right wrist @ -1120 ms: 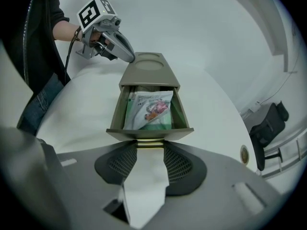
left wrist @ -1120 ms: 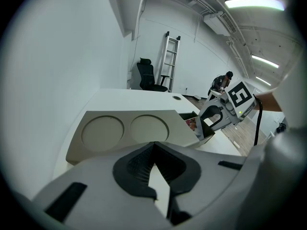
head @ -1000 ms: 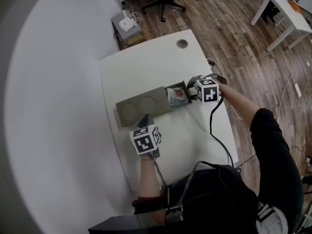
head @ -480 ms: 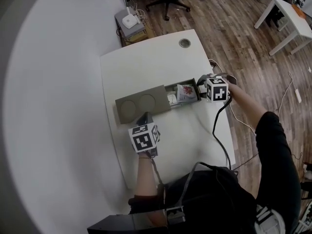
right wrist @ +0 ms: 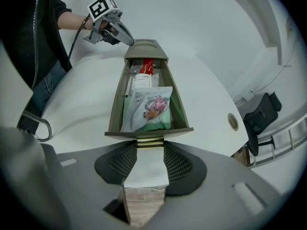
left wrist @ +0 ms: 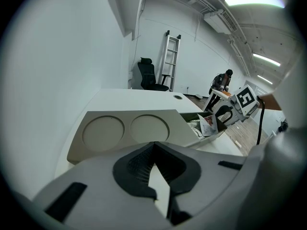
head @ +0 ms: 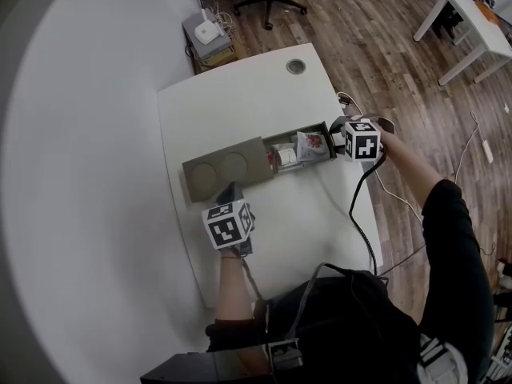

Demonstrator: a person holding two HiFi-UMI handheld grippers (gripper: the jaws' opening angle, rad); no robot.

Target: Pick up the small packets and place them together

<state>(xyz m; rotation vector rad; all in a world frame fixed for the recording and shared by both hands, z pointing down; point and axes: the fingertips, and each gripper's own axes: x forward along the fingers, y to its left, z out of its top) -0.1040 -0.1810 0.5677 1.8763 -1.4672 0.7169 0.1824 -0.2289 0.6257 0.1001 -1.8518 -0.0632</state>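
Observation:
A grey-brown tray (head: 327, 131) lies on the white table, partly covered by a lid with two round recesses (head: 224, 166). Its open part holds several small packets: a white flowered packet (right wrist: 148, 105) over a green one, with a white and a red packet further in. My right gripper (right wrist: 145, 147) sits at the tray's open end (head: 336, 138), shut on a flat white packet (right wrist: 144, 171). That packet's gold-striped edge meets the tray's end wall. My left gripper (head: 232, 189) hovers just in front of the lid, shut and holding nothing (left wrist: 153, 145).
The table (head: 240, 102) has a round cable hole (head: 296, 66) at the far end. Its right edge runs close to the right gripper, with wooden floor beyond. Black cables hang from both grippers. An office chair and other desks stand on the floor further off.
The right gripper has moved right along the table, and the uncovered part of the tray now reaches further right and shows more packets. The left gripper has stayed by the lid.

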